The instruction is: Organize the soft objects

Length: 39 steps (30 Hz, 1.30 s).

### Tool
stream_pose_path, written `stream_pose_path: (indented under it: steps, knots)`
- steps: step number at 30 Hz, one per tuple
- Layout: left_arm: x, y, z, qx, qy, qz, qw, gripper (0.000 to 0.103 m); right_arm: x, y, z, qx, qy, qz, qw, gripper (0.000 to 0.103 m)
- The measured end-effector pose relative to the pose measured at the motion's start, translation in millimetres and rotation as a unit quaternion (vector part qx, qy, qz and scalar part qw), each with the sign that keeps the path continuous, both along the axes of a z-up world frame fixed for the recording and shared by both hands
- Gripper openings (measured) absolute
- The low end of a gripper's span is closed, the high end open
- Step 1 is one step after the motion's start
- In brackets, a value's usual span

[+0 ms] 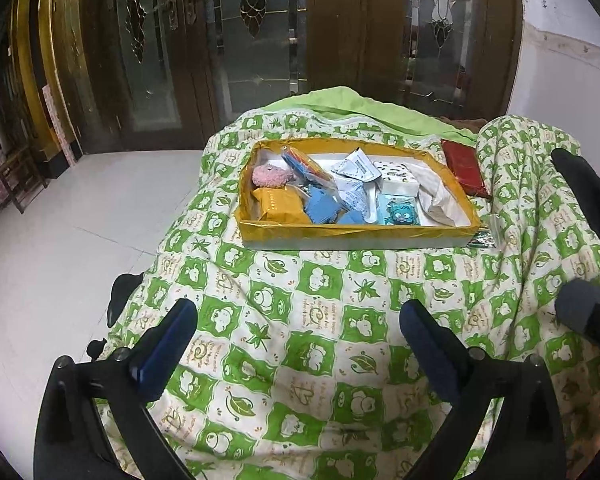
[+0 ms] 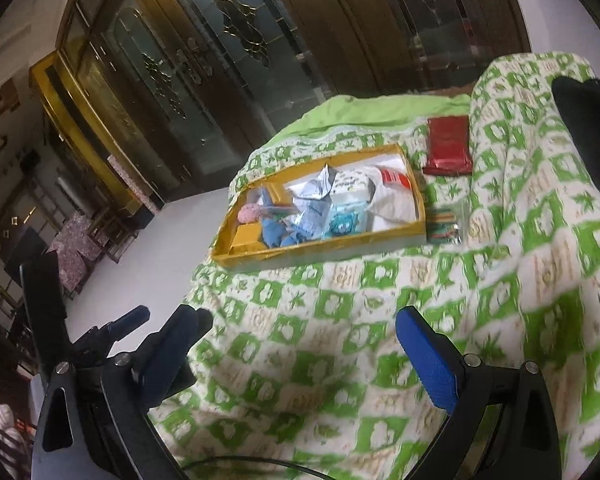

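A yellow-rimmed box (image 1: 352, 235) sits on the green-and-white quilt (image 1: 300, 320). It holds a pink fluffy toy (image 1: 271, 176), a yellow packet (image 1: 280, 206), blue soft pieces (image 1: 324, 210), white sachets (image 1: 356, 168) and a blue cartoon pouch (image 1: 398, 214). A red packet (image 1: 464, 166) lies just right of the box, and a small clear bag (image 1: 486, 236) lies by its near right corner. My left gripper (image 1: 298, 336) is open and empty, well short of the box. My right gripper (image 2: 300, 340) is open and empty too, with the box (image 2: 324, 248), red packet (image 2: 448, 146) and clear bag (image 2: 446, 226) ahead.
Dark wooden doors with patterned glass (image 1: 240, 40) stand behind the bed. White tiled floor (image 1: 60, 220) lies to the left. The quilt rises in a high fold (image 1: 540, 200) on the right. My left gripper's fingers (image 2: 128, 326) show at the left of the right wrist view.
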State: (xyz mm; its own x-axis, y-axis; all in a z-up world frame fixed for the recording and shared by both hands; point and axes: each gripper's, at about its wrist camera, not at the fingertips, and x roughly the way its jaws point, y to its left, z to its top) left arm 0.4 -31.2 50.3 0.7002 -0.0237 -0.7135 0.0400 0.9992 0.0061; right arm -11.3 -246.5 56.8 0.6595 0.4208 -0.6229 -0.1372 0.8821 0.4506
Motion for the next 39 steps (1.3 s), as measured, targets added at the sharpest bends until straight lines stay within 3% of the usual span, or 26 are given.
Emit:
stream_pose_path:
  steps: [4,15,39]
  knots:
    - [-6,-5,7,0.002,-0.005,0.002,1.0,0.103,-14,-2,12,0.0,-0.01,0.001,1.0,0.101]
    - [-6,-11,9,0.017,-0.004,0.005,0.9998,0.103,-13,1,18,-0.076,-0.075,-0.035,0.994,0.101]
    - [2,0,15,-0.001,-0.024,0.013,0.9996,0.103,-6,4,17,-0.099,-0.09,-0.037,0.99,0.101]
